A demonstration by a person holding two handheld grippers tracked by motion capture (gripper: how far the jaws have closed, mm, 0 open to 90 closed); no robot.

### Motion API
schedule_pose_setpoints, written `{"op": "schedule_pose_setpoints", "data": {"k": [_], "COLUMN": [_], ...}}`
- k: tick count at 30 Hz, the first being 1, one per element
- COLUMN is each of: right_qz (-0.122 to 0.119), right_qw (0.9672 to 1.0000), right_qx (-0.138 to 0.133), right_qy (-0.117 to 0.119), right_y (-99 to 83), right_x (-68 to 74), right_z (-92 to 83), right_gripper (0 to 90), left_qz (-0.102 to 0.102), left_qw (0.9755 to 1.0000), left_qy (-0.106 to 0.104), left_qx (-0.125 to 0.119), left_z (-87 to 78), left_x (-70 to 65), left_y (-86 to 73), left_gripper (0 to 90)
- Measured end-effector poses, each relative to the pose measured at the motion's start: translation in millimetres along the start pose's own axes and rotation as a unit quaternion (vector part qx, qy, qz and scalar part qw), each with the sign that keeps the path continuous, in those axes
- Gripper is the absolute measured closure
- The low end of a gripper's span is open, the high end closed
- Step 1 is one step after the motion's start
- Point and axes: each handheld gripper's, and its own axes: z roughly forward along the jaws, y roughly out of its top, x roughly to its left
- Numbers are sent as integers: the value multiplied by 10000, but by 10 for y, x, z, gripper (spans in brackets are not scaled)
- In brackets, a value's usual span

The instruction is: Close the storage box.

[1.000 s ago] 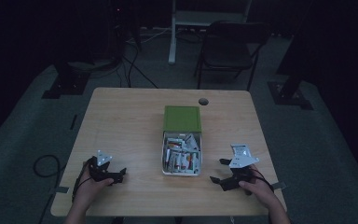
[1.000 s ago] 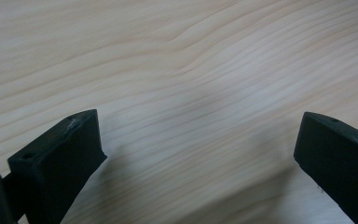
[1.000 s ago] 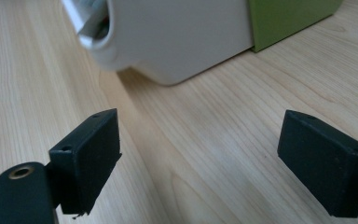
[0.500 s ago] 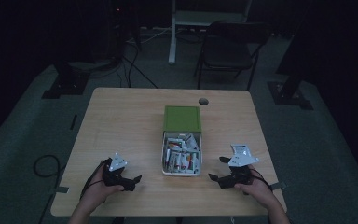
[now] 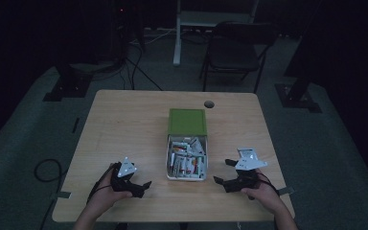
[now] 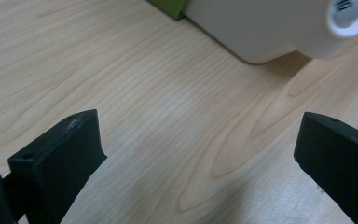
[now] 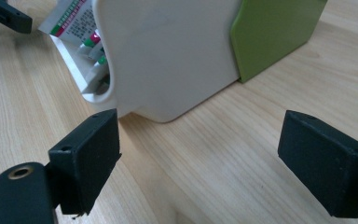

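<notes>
Two grippers, both mine, flank the white box (image 5: 187, 160) of tubes at table (image 5: 124, 129) centre, w/ its green lid (image 5: 187, 121) behind. Left gripper (image 5: 141, 188) & right gripper (image 5: 223, 173) rest on the wood, jaws spread wide, empty, angled inward, probably so either can reach in for a tube.

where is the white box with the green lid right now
In the high view the white box sits near the middle of the table, its green lid on the far side, between the left gripper and right gripper.
</notes>
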Motion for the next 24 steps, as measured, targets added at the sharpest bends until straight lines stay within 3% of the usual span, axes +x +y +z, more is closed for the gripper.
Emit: {"op": "schedule_pose_setpoints", "data": {"k": [4,8,10,12,15,24], "right_qz": [53,29,-46,-278,-365,-37], "right_qw": [9997,9994,9994,9990,9984,9983], "right_qx": [-164,-293,-330,-335,-428,-547], "right_qy": [168,165,133,34,-13,221], "right_y": [40,73,98,116,142,218], "right_x": [2,-4,-2,16,36,87], "right_z": [-23,-39,-46,-52,-57,-45], "right_gripper": [124,125,125,129,134,133], "left_qz": [138,126,175,219,289,418], "left_qw": [9998,9996,9995,9994,9988,9970], "left_qy": [-114,-186,-197,-183,-189,-254], "left_qx": [-111,-167,-169,-208,-339,-603], "left_z": [2,12,18,22,20,62], "left_x": [-46,-80,-96,-112,-132,-180], "left_y": [43,88,109,137,188,317], "left_gripper": [12,12,12,12,12,12]}}
